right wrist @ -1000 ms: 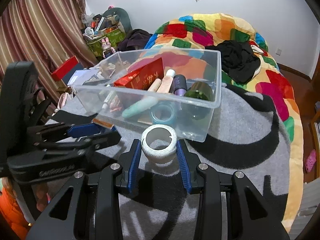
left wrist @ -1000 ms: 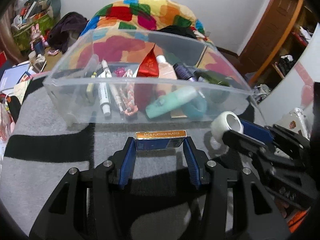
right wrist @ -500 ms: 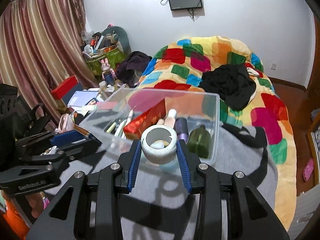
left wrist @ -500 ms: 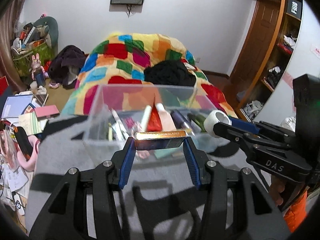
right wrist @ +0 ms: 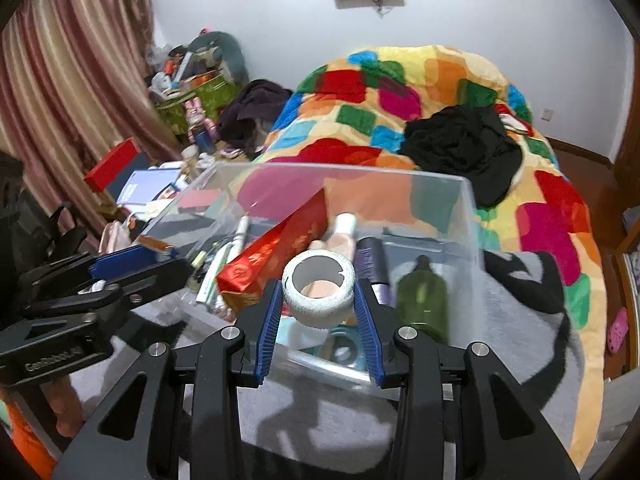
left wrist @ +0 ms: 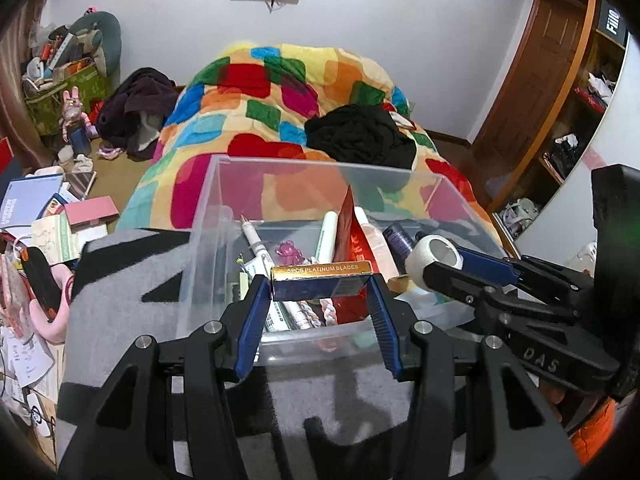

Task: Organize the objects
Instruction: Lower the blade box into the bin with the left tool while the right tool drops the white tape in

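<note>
Left gripper [left wrist: 320,292]: its blue pads are clamping a flat blade box [left wrist: 320,280] with a gold edge strip, holding it level above the near wall of the clear bin [left wrist: 320,338].

Right gripper [right wrist: 318,300]: its fingers are pressing on a white tape roll [right wrist: 319,288], opening facing up, held over the near edge of the same bin.

Clear bin: it is sitting on a grey and black blanket [left wrist: 120,280], beyond both grippers. Inside are lying a green bottle [right wrist: 424,300] at the right, a purple tube [right wrist: 374,268] beside it, a red packet [right wrist: 276,256] leaning diagonally, and white pens [left wrist: 256,240] toward the left wall.

A patchwork quilt [right wrist: 400,92] is rising behind the bin's far wall, with black clothing [right wrist: 460,148] lying on it.
</note>
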